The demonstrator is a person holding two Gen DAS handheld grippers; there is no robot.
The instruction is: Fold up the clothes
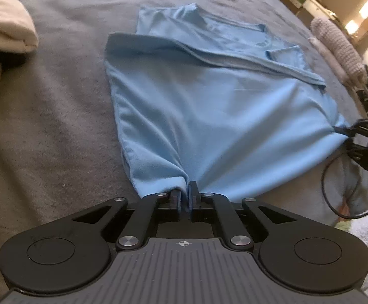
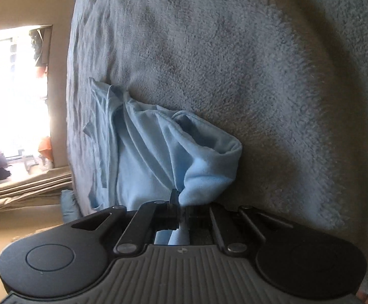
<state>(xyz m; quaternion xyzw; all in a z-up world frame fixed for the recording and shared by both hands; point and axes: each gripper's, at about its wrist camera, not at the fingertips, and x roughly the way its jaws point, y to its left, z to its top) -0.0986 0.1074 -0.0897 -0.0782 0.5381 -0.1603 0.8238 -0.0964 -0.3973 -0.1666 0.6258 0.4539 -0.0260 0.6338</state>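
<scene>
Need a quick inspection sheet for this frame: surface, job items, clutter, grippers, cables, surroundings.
Surface: grey fleece blanket covering a bed.
Job's things: light blue T-shirt, partly folded, near edge lifted.
Clutter: cream clothes piled at the far left.
Grippers: left gripper shut on one corner of the shirt; right gripper shut on the other corner.
Cables: black cable looping by the right gripper.
Surroundings: bright window beside the bed; knitted items on the far right edge.

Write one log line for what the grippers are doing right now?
task: fold clothes | left gripper: shut on shirt | right gripper: shut on shirt | shirt: partly folded on blanket
</scene>
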